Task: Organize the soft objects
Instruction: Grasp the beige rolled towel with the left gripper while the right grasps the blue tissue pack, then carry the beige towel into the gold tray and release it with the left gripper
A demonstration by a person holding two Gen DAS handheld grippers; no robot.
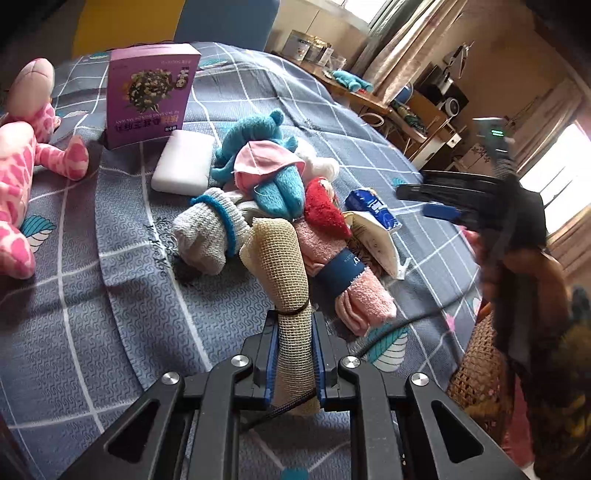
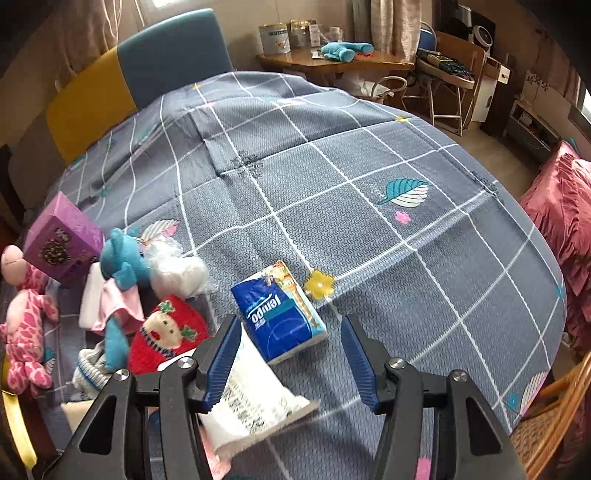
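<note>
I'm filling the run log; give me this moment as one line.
left claw: shut on beige mesh roll | right claw: open, empty, above white packet | blue tissue pack: lying on bed

Grey checked bedspread (image 2: 332, 177), blue-and-yellow headboard (image 2: 147, 66), wooden desk (image 2: 332, 62) by curtains (image 2: 388, 22), daylit window (image 1: 561, 177).

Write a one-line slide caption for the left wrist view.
Left hand-held gripper shut on a rolled beige mesh cloth beside a pile of soft toys on the grey checked bedspread.
</note>
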